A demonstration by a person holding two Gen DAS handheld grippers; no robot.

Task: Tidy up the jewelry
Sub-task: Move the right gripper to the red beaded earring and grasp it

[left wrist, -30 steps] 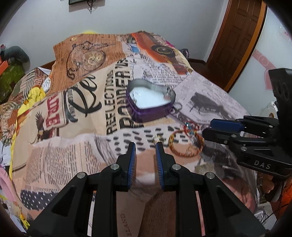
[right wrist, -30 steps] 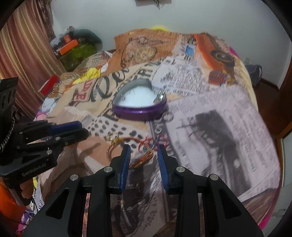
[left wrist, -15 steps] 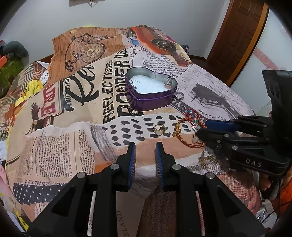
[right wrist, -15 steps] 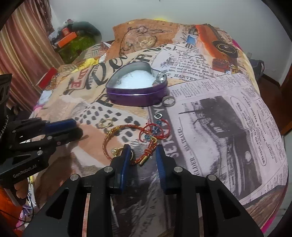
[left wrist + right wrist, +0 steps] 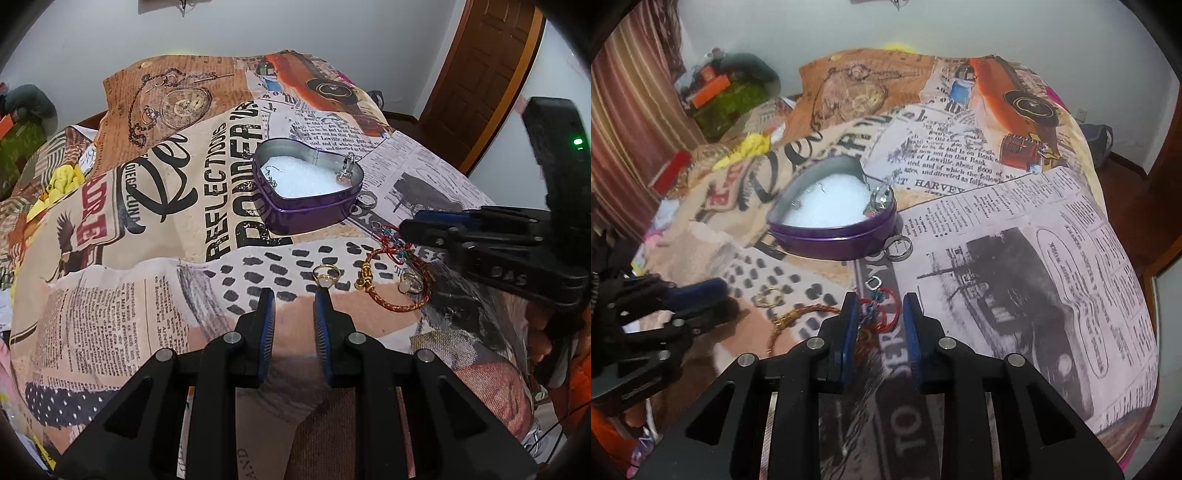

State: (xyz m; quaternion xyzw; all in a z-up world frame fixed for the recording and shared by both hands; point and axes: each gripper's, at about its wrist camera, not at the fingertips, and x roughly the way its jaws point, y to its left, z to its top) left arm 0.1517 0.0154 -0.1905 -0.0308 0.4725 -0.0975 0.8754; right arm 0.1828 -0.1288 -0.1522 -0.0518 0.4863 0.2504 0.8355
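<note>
A purple heart-shaped tin (image 5: 310, 210) with white lining sits open on the bed; it also shows in the right wrist view (image 5: 834, 236). Earrings lie inside it. In front of it lie a gold ring with a pale stone (image 5: 325, 276), a gold-and-red bangle (image 5: 399, 301), a second stone ring (image 5: 408, 283), a red thread bracelet (image 5: 882, 310) and a silver ring (image 5: 898, 248). My left gripper (image 5: 293, 299) is open, just short of the gold ring. My right gripper (image 5: 881, 304) is open, its jaws either side of the red bracelet.
A newspaper-print bedspread (image 5: 147, 229) covers the bed. A wooden door (image 5: 480, 74) stands at the back right. Clutter and a striped curtain (image 5: 631, 122) lie at the far left. The bed edge drops off at the right (image 5: 1145, 332).
Both grippers have moved forward and lower towards the jewelry. The right gripper now straddles the red bracelet. The left gripper's tips are closer to the gold ring.
</note>
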